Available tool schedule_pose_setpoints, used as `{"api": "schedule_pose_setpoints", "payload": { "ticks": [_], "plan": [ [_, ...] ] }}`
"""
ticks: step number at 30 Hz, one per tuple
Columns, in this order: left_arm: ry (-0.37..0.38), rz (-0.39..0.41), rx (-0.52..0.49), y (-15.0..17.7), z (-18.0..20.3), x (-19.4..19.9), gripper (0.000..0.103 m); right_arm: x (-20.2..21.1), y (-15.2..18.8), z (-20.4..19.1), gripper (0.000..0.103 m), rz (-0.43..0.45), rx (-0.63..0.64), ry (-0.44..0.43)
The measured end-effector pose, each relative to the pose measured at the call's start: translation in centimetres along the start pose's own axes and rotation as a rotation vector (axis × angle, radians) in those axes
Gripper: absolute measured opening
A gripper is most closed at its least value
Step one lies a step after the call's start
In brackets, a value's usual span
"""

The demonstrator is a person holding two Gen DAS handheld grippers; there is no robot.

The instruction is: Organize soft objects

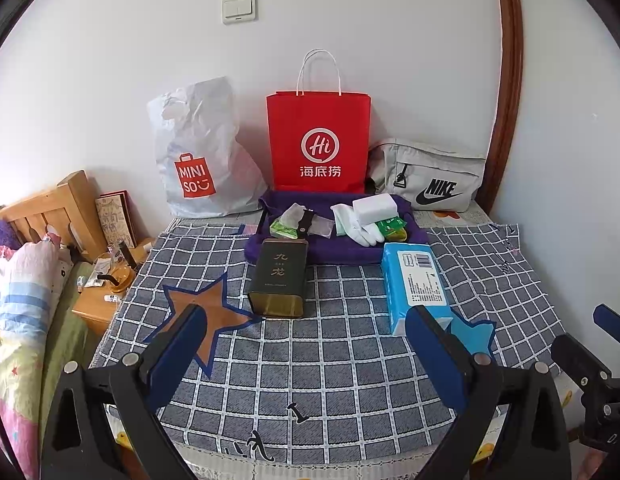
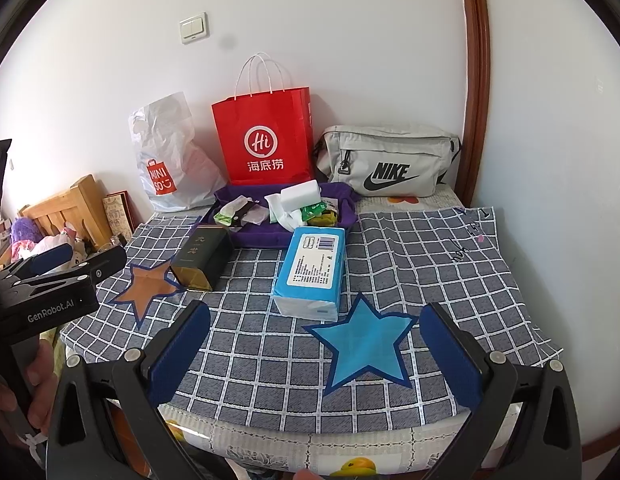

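Observation:
A blue tissue pack (image 1: 415, 280) (image 2: 312, 270) lies on the checked cloth (image 1: 310, 360) (image 2: 410, 260). A dark tea tin (image 1: 279, 276) (image 2: 202, 258) lies left of it. Behind them a purple tray (image 1: 338, 252) (image 2: 246, 236) holds a white sponge (image 1: 375, 207) (image 2: 300, 196), a white glove (image 1: 360, 228) (image 2: 288, 218) and green sachets (image 1: 392, 226) (image 2: 314, 211). My left gripper (image 1: 306, 320) is open and empty above the cloth's front. My right gripper (image 2: 316, 318) is open and empty near the blue star (image 2: 362, 344).
A white Miniso plastic bag (image 1: 198, 152) (image 2: 170, 156), a red paper bag (image 1: 319, 144) (image 2: 266, 140) and a grey Nike pouch (image 1: 430, 178) (image 2: 386, 164) stand against the wall. An orange star (image 1: 208, 316) (image 2: 148, 282) marks the cloth. A wooden nightstand (image 1: 98, 300) stands left.

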State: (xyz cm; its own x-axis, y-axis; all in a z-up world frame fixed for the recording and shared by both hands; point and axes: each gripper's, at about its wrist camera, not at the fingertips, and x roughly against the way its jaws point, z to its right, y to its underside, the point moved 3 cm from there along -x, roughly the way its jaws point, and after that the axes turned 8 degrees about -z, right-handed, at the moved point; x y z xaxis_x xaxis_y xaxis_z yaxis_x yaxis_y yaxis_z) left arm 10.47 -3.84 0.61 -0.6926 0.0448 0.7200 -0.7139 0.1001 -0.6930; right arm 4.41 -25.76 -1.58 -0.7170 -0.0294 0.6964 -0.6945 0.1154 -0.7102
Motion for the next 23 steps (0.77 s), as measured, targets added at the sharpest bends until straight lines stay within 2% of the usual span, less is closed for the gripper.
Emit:
{"api": "schedule_pose_setpoints", "payload": {
  "ticks": [23],
  "plan": [
    [-0.013, -0.009, 0.028, -0.03, 0.32, -0.54, 0.101, 0.14, 0.42, -0.44, 0.103, -0.003, 0.003, -0.010]
  ]
}}
